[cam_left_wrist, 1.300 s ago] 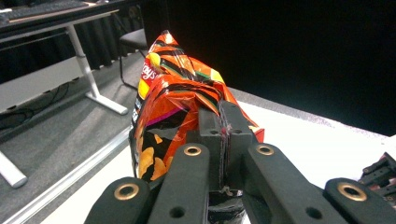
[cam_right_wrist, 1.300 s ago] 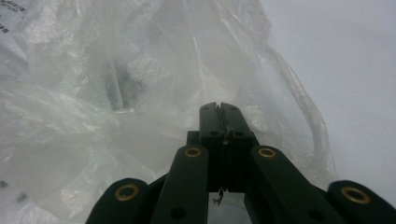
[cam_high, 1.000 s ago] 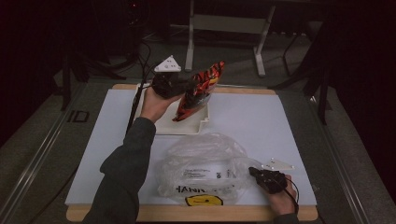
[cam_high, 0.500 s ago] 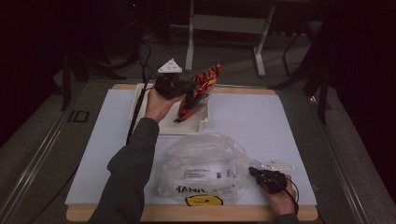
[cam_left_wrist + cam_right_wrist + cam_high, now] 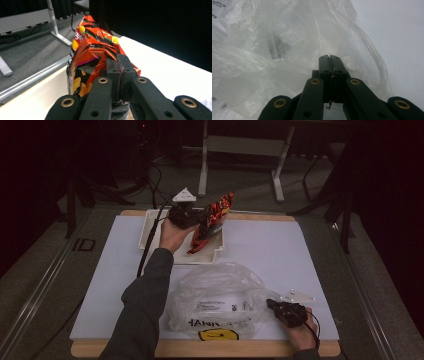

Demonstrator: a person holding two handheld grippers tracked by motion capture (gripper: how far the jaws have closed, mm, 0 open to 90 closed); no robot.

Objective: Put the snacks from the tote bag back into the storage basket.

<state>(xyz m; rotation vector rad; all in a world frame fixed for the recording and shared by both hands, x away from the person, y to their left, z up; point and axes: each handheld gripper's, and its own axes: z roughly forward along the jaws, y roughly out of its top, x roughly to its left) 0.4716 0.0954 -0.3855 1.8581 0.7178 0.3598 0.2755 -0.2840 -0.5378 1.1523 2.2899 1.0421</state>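
The left gripper (image 5: 192,217), jaws pinching the chip bag (image 5: 211,221), holds it tilted over the white tray (image 5: 150,227), well beyond the clear plastic bag (image 5: 220,295), whose edge the right gripper (image 5: 274,306) clamps tight on the desk (image 5: 310,255).

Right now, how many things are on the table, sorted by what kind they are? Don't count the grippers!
Chip bags: 1, the red and orange chip bag, pinched in the left gripper
Plastic bags: 1, the clear plastic bag, its edge pinched in the right gripper
Trays: 1, the white tray
Total: 3
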